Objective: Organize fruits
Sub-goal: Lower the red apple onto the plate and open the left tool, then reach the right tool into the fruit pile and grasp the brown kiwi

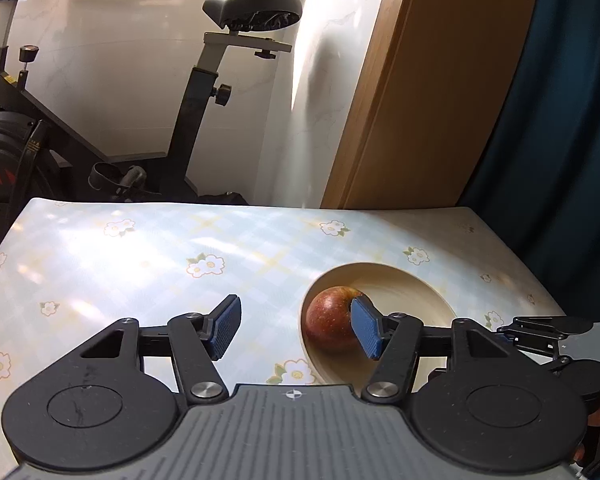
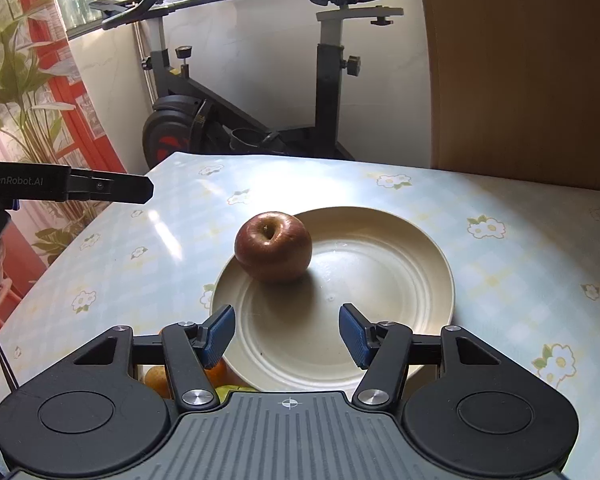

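An apple (image 2: 273, 246) is seen lying in a cream plate (image 2: 400, 248), against the plate's far-left rim, with its dimpled end turned up. The plate is set on a surface (image 2: 500, 264) covered with a pale checked cloth printed with flowers.

The left claw (image 1: 296, 328) is held above the surface, to the left of the plate. Its jaws are parted at a middling width and nothing is gripped between them; bare cloth is seen in the gap. In the left wrist view its right pad (image 1: 366, 328) is overlaid on the apple, but in the right wrist view the left claw (image 2: 140, 188) is seen raised and well apart from the plate, so no touch is made.

The right claw (image 2: 287, 336) is held over the near side of the plate, with its jaws parted at a middling width and nothing between them but the plate's bare floor. The apple is well apart from its pads (image 2: 220, 334).

Just beside the plate's near-left rim, more fruit (image 2: 216, 376) is partly hidden under the right claw's body: orange and yellow-green pieces are made out, but their kinds cannot be told.

An exercise bike (image 2: 260, 92) is seen beyond the far edge of the surface.
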`<action>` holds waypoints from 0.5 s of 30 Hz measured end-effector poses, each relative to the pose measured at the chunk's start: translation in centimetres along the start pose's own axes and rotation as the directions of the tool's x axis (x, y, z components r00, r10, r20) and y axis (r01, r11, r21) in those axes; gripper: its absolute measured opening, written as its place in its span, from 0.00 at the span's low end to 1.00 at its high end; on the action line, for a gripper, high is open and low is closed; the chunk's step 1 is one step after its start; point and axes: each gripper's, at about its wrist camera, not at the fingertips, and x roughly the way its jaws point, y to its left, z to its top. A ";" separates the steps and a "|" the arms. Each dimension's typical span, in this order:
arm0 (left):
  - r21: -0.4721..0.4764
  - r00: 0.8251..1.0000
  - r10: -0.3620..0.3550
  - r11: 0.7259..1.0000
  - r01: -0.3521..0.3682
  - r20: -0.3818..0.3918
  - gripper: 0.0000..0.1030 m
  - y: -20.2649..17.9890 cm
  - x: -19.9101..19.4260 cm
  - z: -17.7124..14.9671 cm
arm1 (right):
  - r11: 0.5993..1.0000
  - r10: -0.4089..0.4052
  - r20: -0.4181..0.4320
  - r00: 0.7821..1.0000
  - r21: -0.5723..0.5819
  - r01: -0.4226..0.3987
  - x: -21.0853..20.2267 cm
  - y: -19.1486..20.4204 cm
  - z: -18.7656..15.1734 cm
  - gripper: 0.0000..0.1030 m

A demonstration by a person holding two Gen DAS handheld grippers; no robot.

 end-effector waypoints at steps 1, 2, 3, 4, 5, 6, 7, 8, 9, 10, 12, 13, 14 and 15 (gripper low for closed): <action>0.002 1.000 0.002 1.000 -0.002 0.002 0.62 0.0 -0.4 -0.2 | 1.000 -0.008 -0.002 1.000 0.002 0.008 -0.1 0.2 -0.3 0.48; 0.000 1.000 0.006 1.000 -0.006 0.006 0.62 0.1 -0.8 -0.4 | 1.000 -0.015 -0.004 1.000 -0.001 0.015 -0.2 0.5 -0.5 0.45; -0.006 1.000 0.014 1.000 -0.014 0.014 0.62 0.1 -1.1 -0.6 | 1.000 -0.023 -0.005 1.000 -0.005 0.023 -0.4 1.0 -0.7 0.45; -0.012 0.999 0.038 0.999 -0.038 0.024 0.61 0.1 -1.7 -1.0 | 1.000 -0.026 -0.004 1.000 -0.005 0.026 -0.7 1.2 -0.9 0.45; -0.012 0.998 0.053 0.999 -0.053 0.035 0.61 0.1 -2.0 -1.2 | 1.000 -0.028 -0.003 1.000 -0.002 0.028 -0.9 1.4 -1.1 0.45; -0.013 0.997 0.062 0.998 -0.061 0.047 0.61 0.0 -2.4 -1.4 | 0.999 -0.032 -0.005 0.999 0.004 0.032 -1.2 1.5 -1.3 0.45; -0.015 0.996 0.064 0.998 -0.063 0.057 0.61 0.0 -2.8 -1.7 | 0.999 -0.036 -0.006 0.999 0.009 0.036 -1.5 1.6 -1.5 0.44; -0.015 0.996 0.063 0.998 -0.062 0.061 0.61 0.0 -3.1 -1.9 | 0.999 -0.038 -0.007 0.999 0.015 0.038 -1.8 1.6 -1.7 0.43; -0.014 0.997 0.062 0.998 -0.061 0.055 0.61 -0.1 -3.3 -2.2 | 0.999 -0.040 -0.009 0.999 0.018 0.040 -2.1 1.7 -1.9 0.43; -0.013 0.997 0.061 0.998 -0.061 0.044 0.61 -0.1 -3.4 -2.3 | 0.999 -0.043 -0.009 0.999 0.020 0.043 -2.4 1.8 -2.1 0.43; -0.012 0.998 0.060 0.998 -0.060 0.020 0.61 -0.1 -3.4 -2.8 | 0.999 -0.045 -0.012 0.999 0.022 0.045 -2.8 2.1 -2.4 0.43; -0.014 0.998 0.062 0.998 -0.062 0.003 0.61 0.0 -3.4 -3.0 | 0.999 -0.045 -0.016 0.999 0.021 0.046 -2.9 2.2 -2.6 0.43; -0.017 0.998 0.062 0.998 -0.062 -0.014 0.61 0.0 -3.4 -3.2 | 0.999 -0.046 -0.022 0.999 0.020 0.047 -3.0 2.3 -2.7 0.43; -0.020 0.998 0.059 0.998 -0.059 -0.026 0.60 0.2 -3.3 -3.4 | 0.998 -0.051 -0.029 0.998 0.019 0.052 -3.0 2.4 -2.8 0.43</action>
